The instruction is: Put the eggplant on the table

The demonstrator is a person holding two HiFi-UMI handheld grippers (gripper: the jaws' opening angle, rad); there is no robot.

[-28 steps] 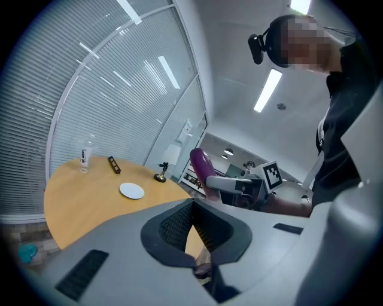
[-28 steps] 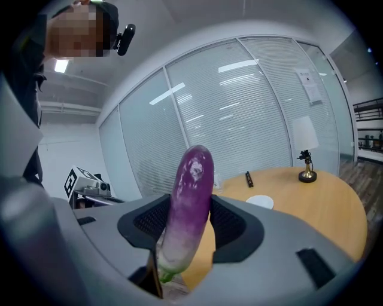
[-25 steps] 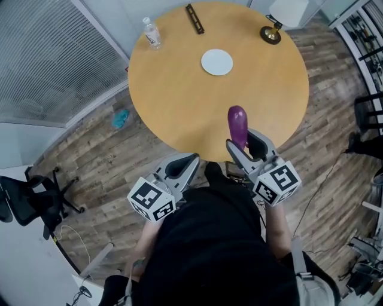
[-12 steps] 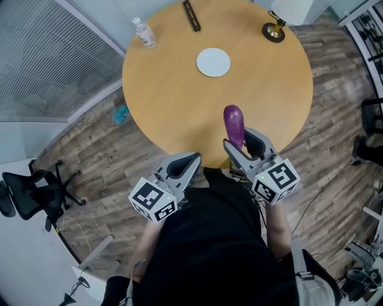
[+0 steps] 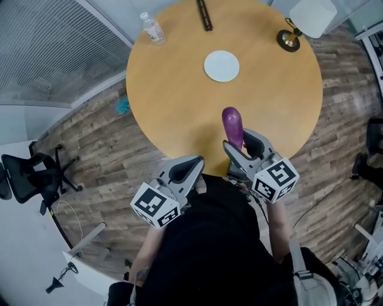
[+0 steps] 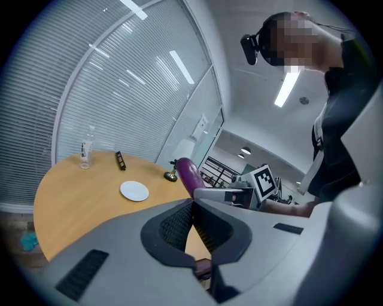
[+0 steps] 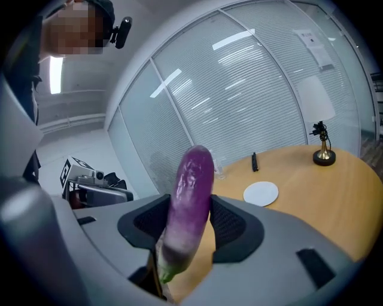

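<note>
A purple eggplant (image 5: 232, 125) (image 7: 190, 197) is clamped upright between the jaws of my right gripper (image 5: 242, 146), its tip pointing up over the near edge of the round wooden table (image 5: 179, 89). It also shows in the left gripper view as the eggplant (image 6: 190, 174) above the right gripper. My left gripper (image 5: 182, 171) hangs just off the table's near edge, its jaws shut together with nothing between them.
On the table lie a white plate (image 5: 221, 65), a water bottle (image 5: 152, 28), a dark bar (image 5: 204, 14) and a lamp with a brass base (image 5: 291, 39). An office chair (image 5: 27, 179) stands on the wooden floor at left.
The view has shifted slightly; the table sits a little further right and nearer. Both grippers keep their pose, the eggplant still held upright.
</note>
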